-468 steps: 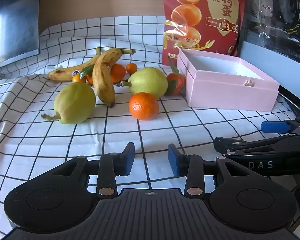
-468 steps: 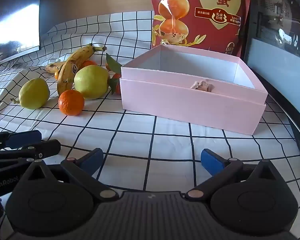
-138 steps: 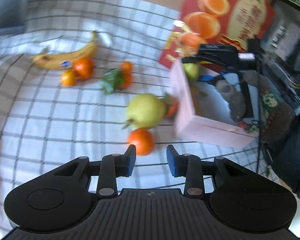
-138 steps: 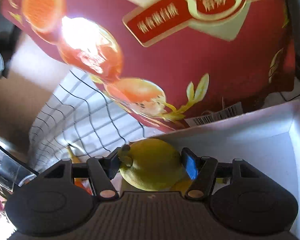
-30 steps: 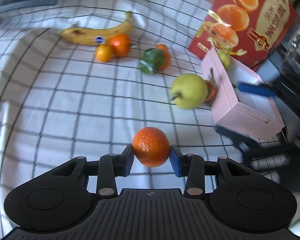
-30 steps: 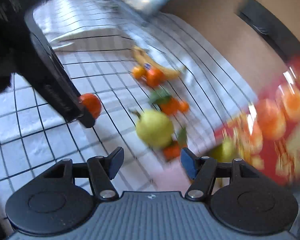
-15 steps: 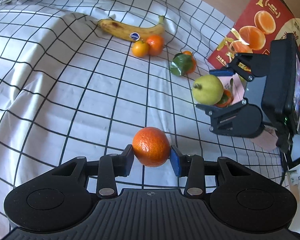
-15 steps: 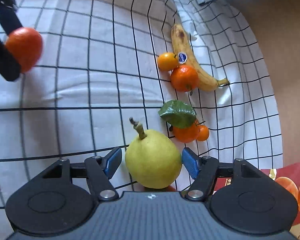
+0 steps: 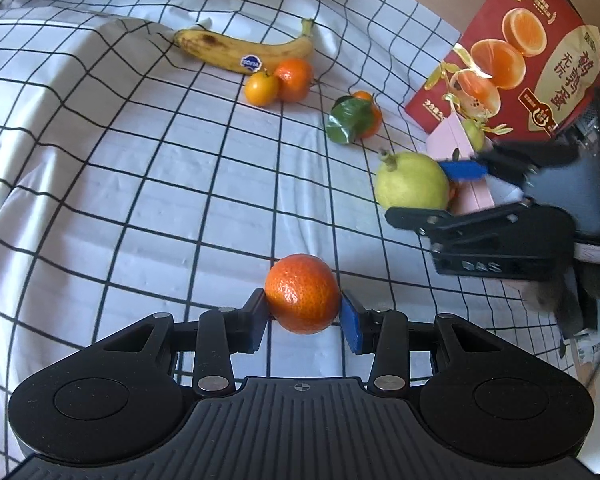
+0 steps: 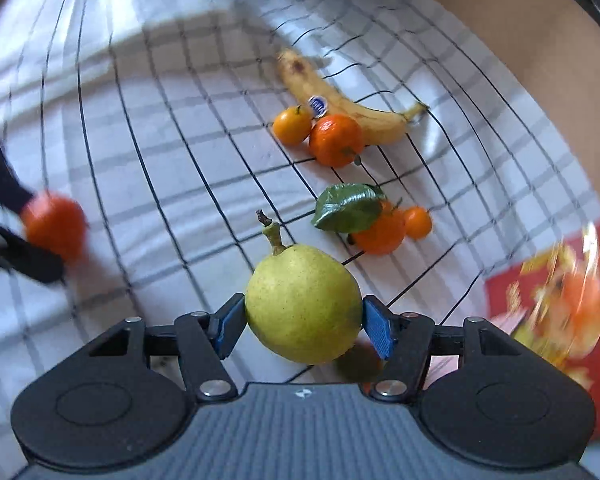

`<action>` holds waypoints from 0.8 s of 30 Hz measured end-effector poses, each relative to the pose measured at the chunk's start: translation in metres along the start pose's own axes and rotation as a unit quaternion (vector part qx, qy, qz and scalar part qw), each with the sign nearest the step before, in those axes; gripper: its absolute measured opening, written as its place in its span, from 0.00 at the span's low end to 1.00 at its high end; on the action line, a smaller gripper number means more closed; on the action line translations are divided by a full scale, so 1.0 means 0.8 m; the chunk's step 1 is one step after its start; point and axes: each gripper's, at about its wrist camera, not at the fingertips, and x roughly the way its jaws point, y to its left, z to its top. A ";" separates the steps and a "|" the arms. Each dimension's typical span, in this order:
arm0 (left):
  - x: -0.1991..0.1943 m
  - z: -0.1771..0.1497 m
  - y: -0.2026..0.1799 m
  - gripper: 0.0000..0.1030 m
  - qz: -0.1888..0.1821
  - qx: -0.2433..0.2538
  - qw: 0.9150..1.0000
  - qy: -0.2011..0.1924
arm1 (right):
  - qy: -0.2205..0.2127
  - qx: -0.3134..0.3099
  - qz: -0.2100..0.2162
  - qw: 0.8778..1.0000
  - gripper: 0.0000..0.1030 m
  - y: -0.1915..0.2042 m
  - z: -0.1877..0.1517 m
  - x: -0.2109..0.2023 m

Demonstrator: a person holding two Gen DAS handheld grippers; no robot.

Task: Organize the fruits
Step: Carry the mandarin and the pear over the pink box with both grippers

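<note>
- Fruits lie scattered on a white cloth with a black grid [image 9: 140, 200], which fills most of both views. Step in hand, by judgement: pick-up. Both tools have a fruit; neither fruit is in the container yet.
- One red printed foil bag [image 9: 512, 52] stands at the upper right of the left wrist view.
- One pink cardboard box [image 9: 446, 142], judged to be the container, sits just below the bag and is partly hidden behind the right tool.
- Left gripper [image 9: 303, 316]: clenched on a round orange mandarin [image 9: 302, 292], lower centre of its view, held clear of the cloth.
- Right gripper [image 10: 304, 324]: jaws have just been closing and the pads now press both flanks of a yellow-green pear with a brown stem [image 10: 302, 300]. Whether it is off the cloth cannot be told.
- Bananas: one, yellow with a blue sticker [image 9: 244, 50], upper centre.
- Pears: two. The second pear [image 9: 475, 136] already lies in the box.
- Orange citrus: six.
  - The held mandarin.
  - A mid-size orange [image 9: 295, 79] and a smaller yellow-orange one [image 9: 261, 88], touching each other below the banana.
  - A leafed mandarin [image 9: 370, 122] with a tiny one [image 10: 418, 222] beside it.
  - A partly hidden one [image 9: 453, 192] between the gripped pear and the box.
- Next move, by judgement: carry each held fruit over the box rim, lower it, then release. Route the two tools apart to avoid collision.
</note>
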 end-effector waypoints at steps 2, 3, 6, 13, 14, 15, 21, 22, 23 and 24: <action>0.003 0.002 -0.004 0.43 -0.001 0.003 1.000 0.002 | -0.021 0.060 0.022 0.998 0.61 -0.005 -0.011 -0.014; 0.004 0.003 -0.006 0.43 -0.002 0.005 1.000 0.003 | -0.033 0.091 0.033 0.995 0.61 -0.007 -0.019 -0.022; 0.009 0.006 -0.013 0.43 -0.005 0.014 1.000 0.009 | -0.061 0.161 0.048 0.984 0.61 -0.005 -0.045 -0.037; 0.024 0.007 -0.041 0.43 -0.008 0.051 0.998 0.030 | -0.088 0.246 0.027 0.965 0.61 0.003 -0.105 -0.056; 0.026 0.007 -0.046 0.43 -0.008 0.057 0.998 0.033 | -0.092 0.254 0.023 0.962 0.61 0.005 -0.115 -0.059; 0.029 0.007 -0.050 0.43 -0.008 0.063 0.997 0.037 | -0.094 0.261 0.020 0.961 0.61 0.006 -0.123 -0.061; 0.044 0.006 -0.080 0.43 -0.022 0.089 0.994 0.061 | -0.115 0.302 0.013 0.946 0.61 0.017 -0.161 -0.078; 0.046 0.004 -0.085 0.43 -0.026 0.095 0.993 0.064 | -0.114 0.308 0.014 0.944 0.61 0.018 -0.166 -0.079; 0.048 0.003 -0.090 0.43 -0.028 0.101 0.992 0.067 | -0.115 0.315 0.015 0.942 0.61 0.020 -0.171 -0.081; 0.050 0.001 -0.095 0.43 -0.032 0.106 0.991 0.069 | -0.114 0.319 0.015 0.941 0.61 0.021 -0.174 -0.083</action>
